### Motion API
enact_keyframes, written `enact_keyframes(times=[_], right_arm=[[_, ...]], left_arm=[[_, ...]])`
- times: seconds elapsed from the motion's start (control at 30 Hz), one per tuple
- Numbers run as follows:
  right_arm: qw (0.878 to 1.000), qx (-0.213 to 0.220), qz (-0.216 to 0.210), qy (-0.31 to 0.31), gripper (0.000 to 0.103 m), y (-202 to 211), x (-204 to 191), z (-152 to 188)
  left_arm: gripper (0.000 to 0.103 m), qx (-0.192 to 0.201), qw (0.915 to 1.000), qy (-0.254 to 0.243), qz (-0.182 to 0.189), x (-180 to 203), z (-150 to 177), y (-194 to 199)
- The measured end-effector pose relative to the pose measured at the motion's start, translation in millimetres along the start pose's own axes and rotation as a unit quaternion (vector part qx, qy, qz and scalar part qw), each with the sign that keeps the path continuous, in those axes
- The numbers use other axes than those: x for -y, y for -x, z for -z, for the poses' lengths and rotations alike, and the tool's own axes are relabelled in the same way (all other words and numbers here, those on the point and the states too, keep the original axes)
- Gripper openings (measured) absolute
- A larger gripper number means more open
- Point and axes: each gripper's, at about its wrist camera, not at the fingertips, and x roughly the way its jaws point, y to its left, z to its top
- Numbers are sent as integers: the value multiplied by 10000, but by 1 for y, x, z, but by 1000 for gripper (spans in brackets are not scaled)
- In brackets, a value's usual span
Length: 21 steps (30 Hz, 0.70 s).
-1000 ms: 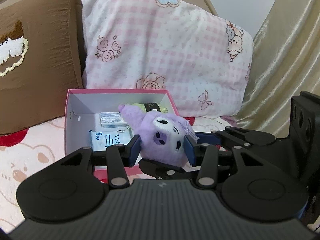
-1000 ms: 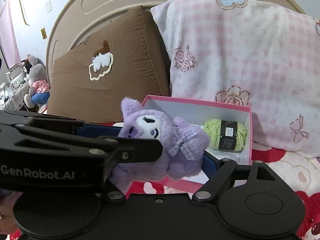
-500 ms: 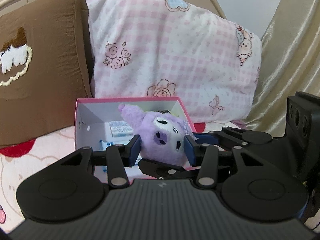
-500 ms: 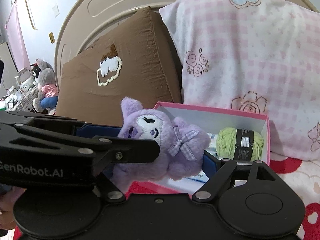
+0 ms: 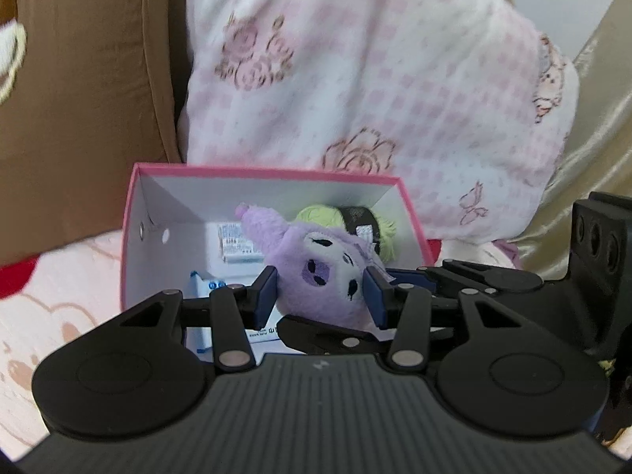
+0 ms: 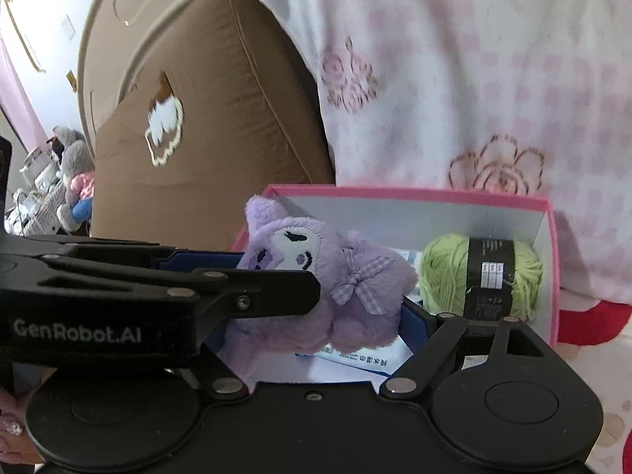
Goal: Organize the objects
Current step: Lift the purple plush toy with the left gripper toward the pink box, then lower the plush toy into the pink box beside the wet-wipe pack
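A purple plush toy (image 5: 322, 272) is gripped by both grippers over a pink box (image 5: 252, 173) with white inside walls. My left gripper (image 5: 320, 292) is shut on the plush's head. My right gripper (image 6: 316, 316) is shut on its body (image 6: 335, 304), with the left gripper's arm (image 6: 118, 288) crossing in front. Inside the box lie a green yarn ball (image 6: 482, 280), also seen in the left wrist view (image 5: 347, 221), a small white packet (image 5: 237, 243) and blue-and-white tissue packs (image 6: 355, 355).
The box (image 6: 553, 237) sits on a bed with a pink bear-print sheet (image 5: 47, 316). A brown pillow (image 5: 79, 98) and a pink checked pillow (image 5: 375, 98) lean on the headboard (image 6: 130, 12) just behind it. A gold curtain (image 5: 592, 138) hangs at the right.
Both grippers have carried the plush forward and now hold it over the box opening. The box and pillows look larger and closer. Both grips are unchanged.
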Motion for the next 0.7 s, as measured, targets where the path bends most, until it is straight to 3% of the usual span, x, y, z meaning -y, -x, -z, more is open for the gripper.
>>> enact_keyframes(times=[0.27,0.7], right_arm=[[9989,-444,-118,105,89,-35,19,8],[9948,-989,202,118,90,-92,21,4]], left_arm=[[45,-305,9992,269,25,-25,12,-41],[47,-658,9963,538,-111,-59,8,-85]])
